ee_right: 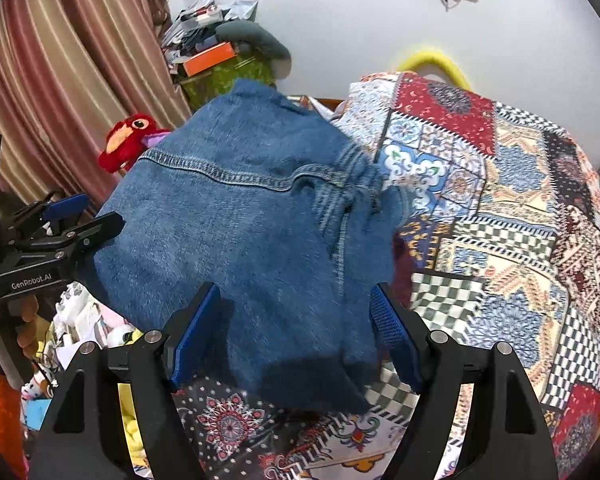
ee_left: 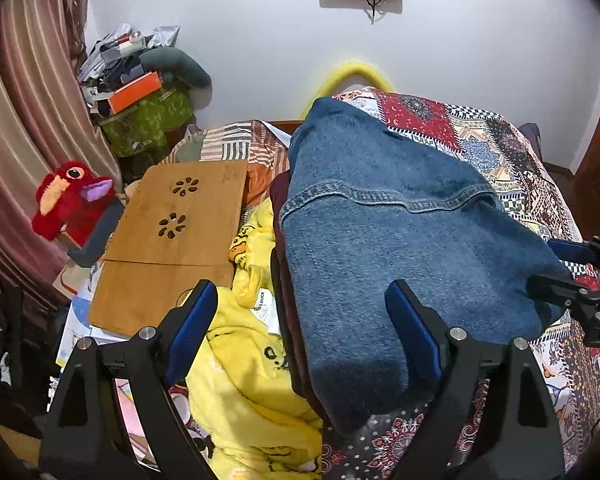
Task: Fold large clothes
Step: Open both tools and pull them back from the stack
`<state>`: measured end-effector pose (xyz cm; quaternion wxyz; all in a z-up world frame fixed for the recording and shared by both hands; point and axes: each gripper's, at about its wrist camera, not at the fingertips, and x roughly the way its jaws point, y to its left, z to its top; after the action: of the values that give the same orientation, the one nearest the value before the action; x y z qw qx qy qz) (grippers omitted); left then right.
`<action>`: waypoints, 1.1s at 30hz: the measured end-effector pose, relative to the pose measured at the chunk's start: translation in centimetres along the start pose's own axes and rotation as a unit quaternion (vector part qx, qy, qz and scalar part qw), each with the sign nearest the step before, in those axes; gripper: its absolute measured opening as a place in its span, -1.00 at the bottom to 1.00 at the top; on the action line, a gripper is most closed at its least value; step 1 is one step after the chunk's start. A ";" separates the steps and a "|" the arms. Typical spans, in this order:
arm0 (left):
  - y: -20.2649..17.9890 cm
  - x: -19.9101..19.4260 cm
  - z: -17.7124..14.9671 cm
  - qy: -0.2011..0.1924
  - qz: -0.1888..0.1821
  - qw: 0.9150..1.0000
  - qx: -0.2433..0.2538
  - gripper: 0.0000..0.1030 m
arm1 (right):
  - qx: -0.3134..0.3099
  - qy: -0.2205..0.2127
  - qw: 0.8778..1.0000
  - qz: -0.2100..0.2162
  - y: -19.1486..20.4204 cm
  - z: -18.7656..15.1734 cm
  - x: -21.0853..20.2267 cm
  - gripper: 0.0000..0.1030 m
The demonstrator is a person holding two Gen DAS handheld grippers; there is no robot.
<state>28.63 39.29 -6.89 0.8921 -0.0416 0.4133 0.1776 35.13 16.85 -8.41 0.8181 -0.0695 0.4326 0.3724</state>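
Note:
A folded blue denim garment [ee_left: 400, 240] lies on top of a pile of dark red clothes on the bed; it also shows in the right wrist view [ee_right: 252, 236]. My left gripper [ee_left: 300, 312] is open and empty, its blue pads [ee_left: 192, 328] either side of the denim's near left edge, above it. My right gripper [ee_right: 296, 320] is open and empty over the denim's near edge; it shows at the right in the left wrist view [ee_left: 564, 268]. The left gripper shows at the left in the right wrist view [ee_right: 84, 212].
A patchwork bedspread [ee_right: 500, 200] covers the bed. A yellow duck-print blanket [ee_left: 244, 380] and a wooden lap desk [ee_left: 172, 240] lie left of the pile. A red plush bird [ee_left: 68, 200], striped curtains [ee_left: 28, 120] and a cluttered green bin [ee_left: 148, 116] stand at the left.

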 end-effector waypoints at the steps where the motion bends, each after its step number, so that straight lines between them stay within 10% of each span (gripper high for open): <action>1: -0.2 -0.3 0.0 -0.001 -0.003 1.000 -0.002 0.70 | -0.001 -0.005 1.000 -0.005 -0.1 -0.1 -0.6 0.46; 16: -4.5 -18.0 -1.1 -0.176 -0.077 0.981 -0.025 0.70 | -0.019 -0.174 0.984 -0.020 2.3 -2.4 -15.7 0.46; 33: -10.0 -34.5 -13.0 -0.367 -0.014 0.930 -0.011 0.70 | -0.051 -0.368 0.928 -0.033 8.7 -11.0 -29.3 0.46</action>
<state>2.26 17.32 9.79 0.9835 0.0111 0.0545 0.1721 11.88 2.12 8.87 0.9271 0.0164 0.0792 0.3659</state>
